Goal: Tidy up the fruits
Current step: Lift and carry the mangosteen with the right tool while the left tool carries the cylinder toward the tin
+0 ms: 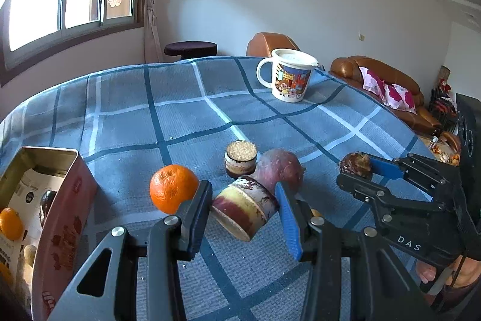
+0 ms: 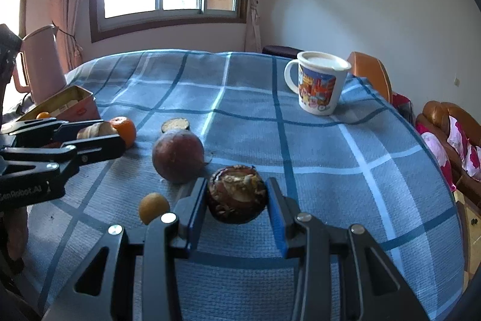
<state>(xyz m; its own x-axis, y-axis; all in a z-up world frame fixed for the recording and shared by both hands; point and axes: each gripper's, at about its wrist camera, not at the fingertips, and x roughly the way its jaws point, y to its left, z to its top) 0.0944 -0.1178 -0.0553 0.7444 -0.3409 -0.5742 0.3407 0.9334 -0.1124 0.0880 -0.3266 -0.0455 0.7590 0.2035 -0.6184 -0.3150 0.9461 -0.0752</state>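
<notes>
Plaid tablecloth [image 1: 186,116], both tools gripping fruit

Both wrist views closely share the tablecloth [image 1: 186,122].

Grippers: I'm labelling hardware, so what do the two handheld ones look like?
Both are black, angular linkage frames with silver rivets and blue finger pads. The right gripper carries white "DAS" lettering; the left gripper shows white "GenRobot.AI" lettering. No cables are visible.
</notes>
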